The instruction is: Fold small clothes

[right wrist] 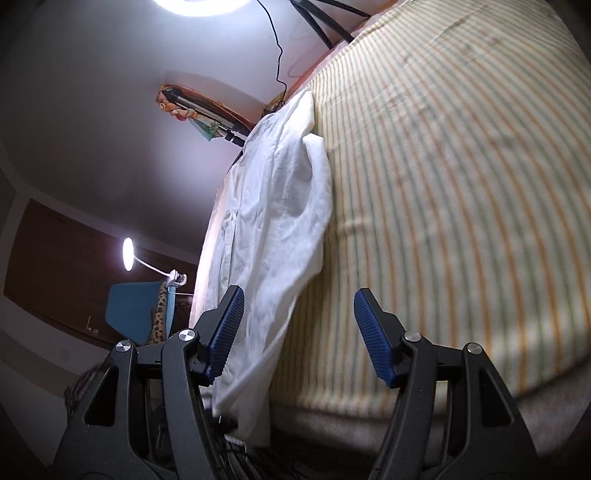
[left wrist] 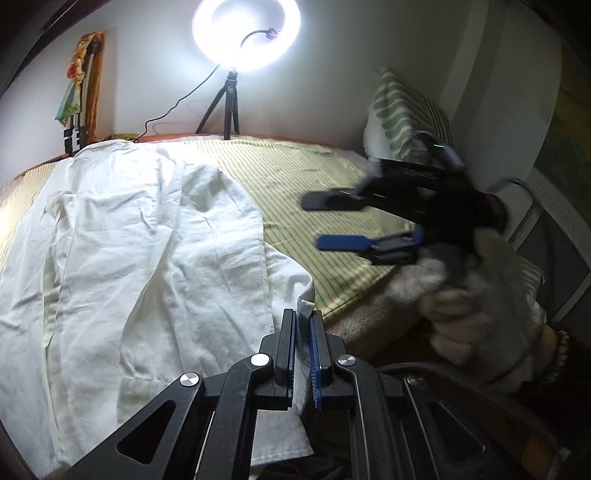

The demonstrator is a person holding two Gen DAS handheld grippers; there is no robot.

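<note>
The left tool (left wrist: 303, 321) is clamped on the near corner of the white garment (left wrist: 147, 240), which lies spread over the left part of the striped bed (left wrist: 317, 177). To its right, the right tool (left wrist: 325, 221) hovers above the bare striped sheet with its fingers apart, holding nothing. Beyond the bed, a ring light (left wrist: 245, 33) on a tripod stands against the wall.

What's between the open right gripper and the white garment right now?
Only bare striped bedsheet, seen in the left wrist view: the right gripper hangs open above it, apart from the white garment, whose near corner the left gripper pinches.
</note>
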